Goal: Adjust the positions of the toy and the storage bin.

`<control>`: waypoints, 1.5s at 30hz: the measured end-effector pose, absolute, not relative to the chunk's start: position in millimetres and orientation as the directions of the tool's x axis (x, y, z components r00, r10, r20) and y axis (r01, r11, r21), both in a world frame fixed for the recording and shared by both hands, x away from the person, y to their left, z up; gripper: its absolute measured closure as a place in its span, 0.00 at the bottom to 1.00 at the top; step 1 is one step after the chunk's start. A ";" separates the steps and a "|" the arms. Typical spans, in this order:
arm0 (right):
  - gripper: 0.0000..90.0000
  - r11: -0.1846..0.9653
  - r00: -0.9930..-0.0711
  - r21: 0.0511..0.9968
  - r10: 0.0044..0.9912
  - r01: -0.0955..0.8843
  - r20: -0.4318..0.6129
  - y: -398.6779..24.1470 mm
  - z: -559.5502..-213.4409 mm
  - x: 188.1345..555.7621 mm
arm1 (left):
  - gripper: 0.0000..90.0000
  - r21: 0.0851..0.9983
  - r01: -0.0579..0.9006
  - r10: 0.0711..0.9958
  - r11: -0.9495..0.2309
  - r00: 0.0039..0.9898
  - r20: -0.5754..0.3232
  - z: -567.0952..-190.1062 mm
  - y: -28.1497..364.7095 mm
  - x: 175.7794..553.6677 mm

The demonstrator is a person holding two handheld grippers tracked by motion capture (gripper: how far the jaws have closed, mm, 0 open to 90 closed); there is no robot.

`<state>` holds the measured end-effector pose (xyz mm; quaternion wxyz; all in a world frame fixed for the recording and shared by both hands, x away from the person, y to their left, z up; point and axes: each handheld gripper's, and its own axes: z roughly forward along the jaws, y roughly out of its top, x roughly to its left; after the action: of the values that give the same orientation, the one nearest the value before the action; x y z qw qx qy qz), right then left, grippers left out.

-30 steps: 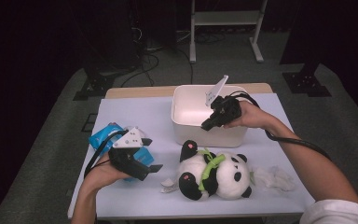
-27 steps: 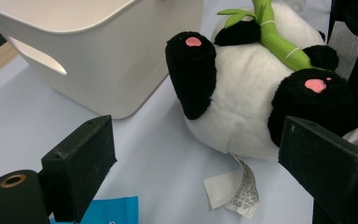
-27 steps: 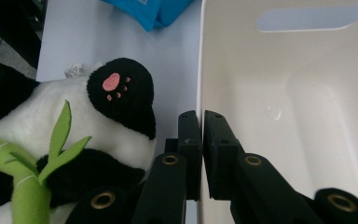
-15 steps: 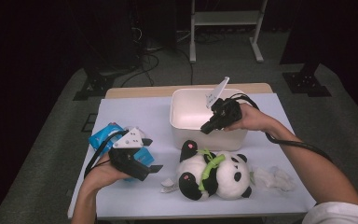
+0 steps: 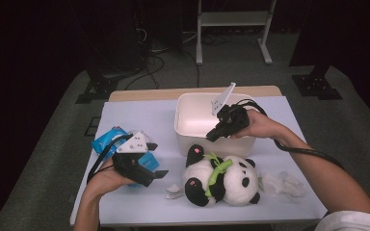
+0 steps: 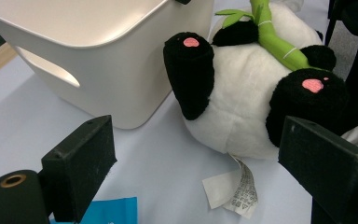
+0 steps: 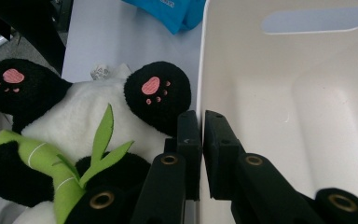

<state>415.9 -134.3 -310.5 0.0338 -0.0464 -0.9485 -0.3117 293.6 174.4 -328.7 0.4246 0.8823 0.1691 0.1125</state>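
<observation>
Left gripper (image 5: pixel 160 174) sits low over the table's (image 5: pixel 139 118) left half, jaws wide apart with nothing between them. It rests above a blue pack (image 5: pixel 105 141); white print on the pack is too small to read.

Panda (image 5: pixel 220 180) lies on its back at front centre, just in front of the bin (image 5: pixel 192 126), 2 pink-padded feet toward the left gripper and a green bamboo stalk (image 5: pixel 215 171) across its belly. A white sewn-in tag (image 6: pixel 233 187) trails from its underside onto the table; the tag carries fine print and small care symbols, not legible.

Right gripper (image 5: pixel 213 135) is at the bin's near wall, jaws pressed together on the rim, 1 jaw inside and 1 outside.

Crumpled white wrap (image 5: pixel 283 183) lies right of the panda. No brand is readable on the bin.
</observation>
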 end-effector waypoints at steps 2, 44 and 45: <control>0.94 0.802 -0.994 0.589 0.062 0.101 0.086 -134.0 -310.5 415.1 | 0.11 0.787 0.202 0.393 -0.582 0.918 0.055 -328.7 174.1 293.6; 0.37 0.749 -0.988 0.647 0.148 0.143 0.047 -171.8 -283.3 373.5 | 0.11 0.774 0.220 0.409 -0.593 0.911 0.054 -335.7 174.2 299.9; 0.37 0.748 -0.988 0.648 0.146 0.143 0.049 -171.8 -283.8 371.2 | 0.11 0.772 0.214 0.402 -0.598 0.914 0.058 -335.2 175.1 299.2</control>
<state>371.2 -171.8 -283.8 -0.0022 -0.0773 -0.9350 -0.3461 299.2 175.1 -335.2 0.4132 0.8867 0.1737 0.1136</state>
